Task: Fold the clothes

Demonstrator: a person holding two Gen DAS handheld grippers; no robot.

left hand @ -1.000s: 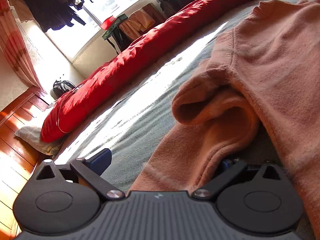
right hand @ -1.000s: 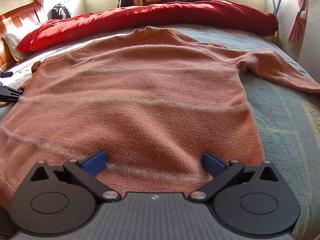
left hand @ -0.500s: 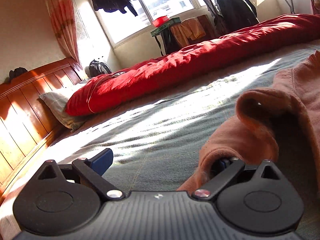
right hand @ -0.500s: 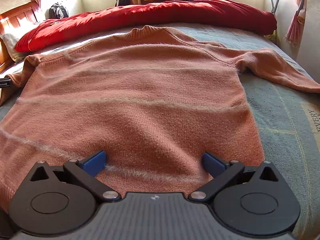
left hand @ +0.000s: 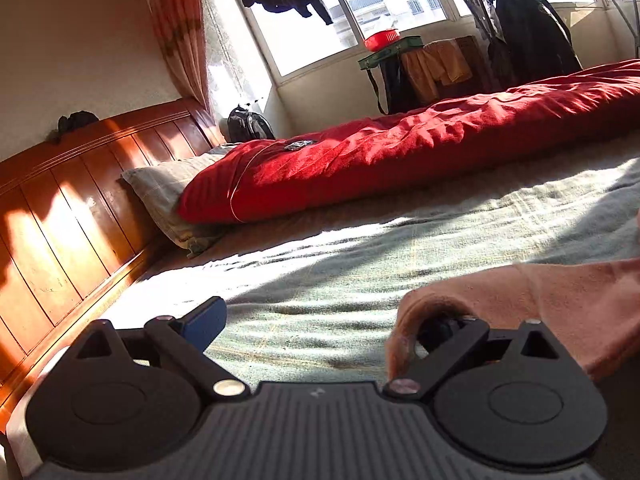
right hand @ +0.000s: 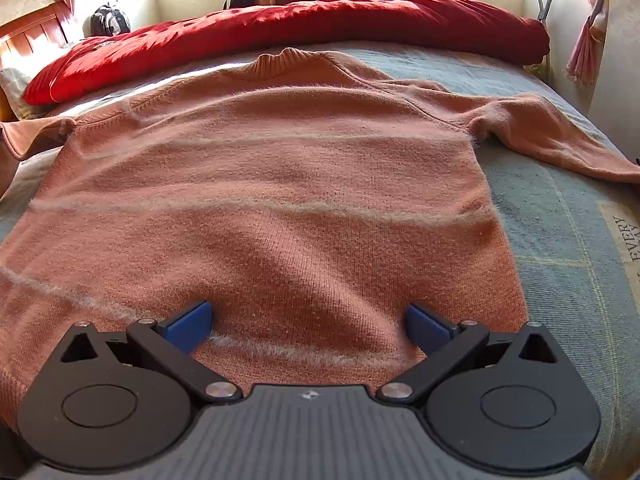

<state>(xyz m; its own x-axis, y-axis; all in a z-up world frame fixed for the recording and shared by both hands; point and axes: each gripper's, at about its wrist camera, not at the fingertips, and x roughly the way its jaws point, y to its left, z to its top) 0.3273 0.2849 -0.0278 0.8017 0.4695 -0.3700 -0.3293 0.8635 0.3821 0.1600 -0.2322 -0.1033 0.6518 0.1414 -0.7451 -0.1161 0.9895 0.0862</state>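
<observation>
**A:** Where's everything sitting, left to right?

**B:** Left gripper [left hand: 320, 320]: jaws spread, the sleeve cuff [left hand: 520, 304] draped over its right finger only, nothing pinched. The sweater [right hand: 280, 184] lies flat on the bed [right hand: 568, 248], collar pointing away toward the red duvet [right hand: 304, 20], hem nearest. Right gripper [right hand: 308, 324] hovers at the hem, jaws wide open, fabric between them.

**A:** So which one goes first?

**B:** I'd guess the left. That sleeve runs off sideways from the body, so it needs carrying rightward, across the chest.
</observation>
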